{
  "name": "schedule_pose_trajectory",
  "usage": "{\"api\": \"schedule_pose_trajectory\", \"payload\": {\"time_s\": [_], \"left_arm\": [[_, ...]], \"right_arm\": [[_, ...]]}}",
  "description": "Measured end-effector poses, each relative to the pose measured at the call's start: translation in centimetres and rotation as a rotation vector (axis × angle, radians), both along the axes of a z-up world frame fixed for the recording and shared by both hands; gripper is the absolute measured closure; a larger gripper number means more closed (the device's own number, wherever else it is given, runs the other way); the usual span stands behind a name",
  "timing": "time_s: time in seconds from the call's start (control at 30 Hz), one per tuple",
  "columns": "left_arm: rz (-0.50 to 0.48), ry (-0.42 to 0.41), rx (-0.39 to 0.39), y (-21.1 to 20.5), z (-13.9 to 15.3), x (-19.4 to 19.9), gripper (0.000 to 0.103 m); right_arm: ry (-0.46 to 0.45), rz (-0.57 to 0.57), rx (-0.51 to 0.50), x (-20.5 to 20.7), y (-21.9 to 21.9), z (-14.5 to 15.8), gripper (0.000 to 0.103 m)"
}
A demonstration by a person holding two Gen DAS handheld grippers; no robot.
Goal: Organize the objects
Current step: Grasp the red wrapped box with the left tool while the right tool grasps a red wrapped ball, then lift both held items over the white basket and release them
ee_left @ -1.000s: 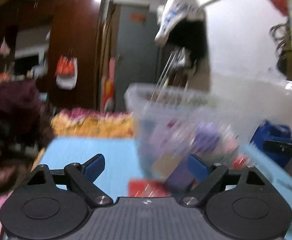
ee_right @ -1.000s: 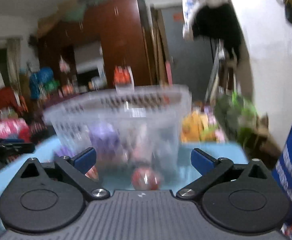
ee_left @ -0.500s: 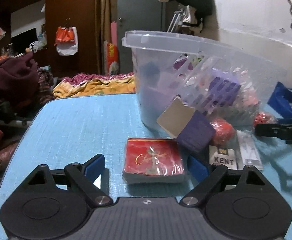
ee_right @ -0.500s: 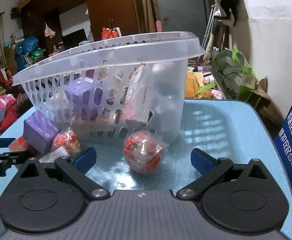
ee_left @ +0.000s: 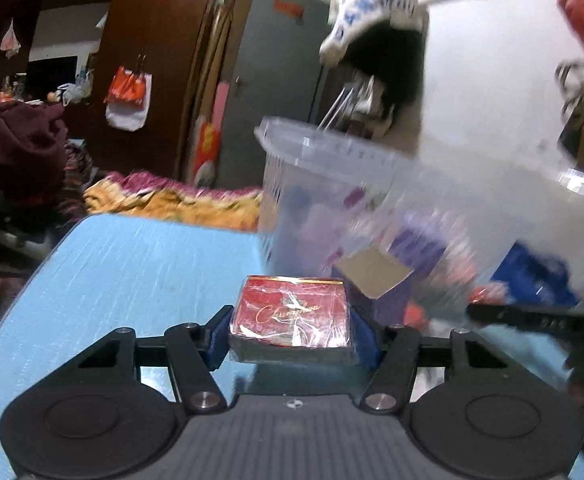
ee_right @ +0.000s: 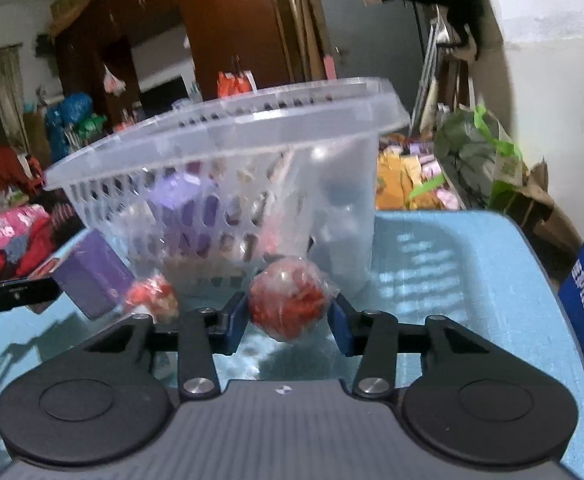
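Blue tabletop (ee_left: 132, 264) in cluttered room — left tongs (ee_left: 290, 338) closing on red box (ee_left: 292, 316), right tongs (ee_right: 288, 322) on wrapped ball (ee_right: 288, 304)

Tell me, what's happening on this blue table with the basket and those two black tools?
A person is tidying loose items with two hand-held grippers. The left gripper has a red wrapped box between its closing jaws. The right gripper is closing on a red wrapped ball. Both items sit on the blue table, in front of the clear plastic basket, which already holds things.
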State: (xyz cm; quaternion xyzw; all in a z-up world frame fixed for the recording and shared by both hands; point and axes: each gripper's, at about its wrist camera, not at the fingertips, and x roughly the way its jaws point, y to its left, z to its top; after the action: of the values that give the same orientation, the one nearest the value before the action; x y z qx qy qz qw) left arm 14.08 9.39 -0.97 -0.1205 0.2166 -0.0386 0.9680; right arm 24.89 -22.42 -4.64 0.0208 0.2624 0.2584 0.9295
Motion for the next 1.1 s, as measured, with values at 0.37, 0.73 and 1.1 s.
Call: {"api": "schedule_pose_trajectory", "payload": {"time_s": [0.37, 0.73, 1.1], "left_arm": [[-0.020, -0.155, -0.085, 0.7, 0.2, -1.5, 0.039], [-0.025, -0.195, -0.083, 0.5, 0.5, -1.8, 0.039], [-0.012, -0.237, -0.087, 0.9, 0.4, -2.6, 0.039]], "right_arm": [[-0.246, 0.016, 0.009, -3.6, 0.6, 1.3, 0.056], [-0.436, 0.030, 0.081, -6.1, 0.4, 1.9, 0.056], [-0.464, 0.023, 0.087, -6.3, 0.3, 1.7, 0.056]]}}
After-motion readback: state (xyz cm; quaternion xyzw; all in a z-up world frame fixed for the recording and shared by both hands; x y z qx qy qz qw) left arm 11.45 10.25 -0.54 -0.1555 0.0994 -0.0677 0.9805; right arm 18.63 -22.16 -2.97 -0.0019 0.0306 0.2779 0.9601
